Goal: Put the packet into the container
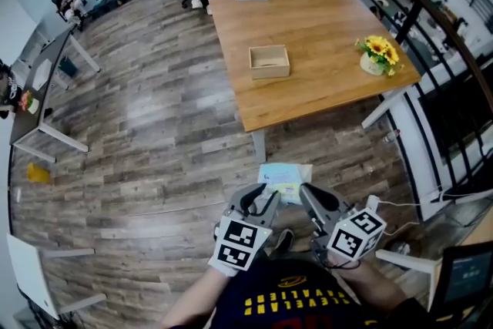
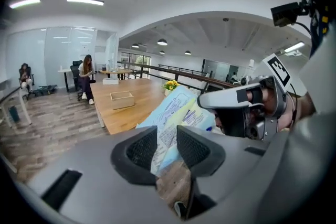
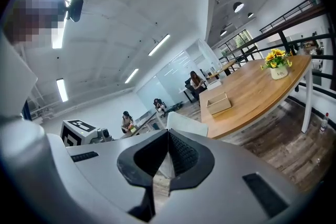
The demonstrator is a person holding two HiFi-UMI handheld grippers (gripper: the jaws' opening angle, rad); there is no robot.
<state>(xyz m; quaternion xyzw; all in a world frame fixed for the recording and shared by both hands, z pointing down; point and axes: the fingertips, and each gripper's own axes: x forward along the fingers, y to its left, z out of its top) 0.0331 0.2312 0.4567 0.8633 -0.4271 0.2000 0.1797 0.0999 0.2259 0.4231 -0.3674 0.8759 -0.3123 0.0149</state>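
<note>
1. Packet (image 1: 286, 179) is hanging over the wood floor (image 1: 154, 127), off the table's (image 1: 331, 88) near edge.
2. Right gripper (image 1: 310, 198) is pinching it; left gripper (image 1: 262, 201) jaws are standing apart around it.
3. Container (image 1: 269, 62) is sitting mid-table.

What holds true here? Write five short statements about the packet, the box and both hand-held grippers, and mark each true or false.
1. The packet lies in the wooden box. False: it is held above the floor, short of the table.
2. The right hand-held gripper is shut on the packet. True.
3. The left hand-held gripper has its jaws pressed together. False: they stand apart, with the packet between them.
4. The flowers stand on the table. True.
5. The box sits on the floor. False: the box stands on the table.
</note>
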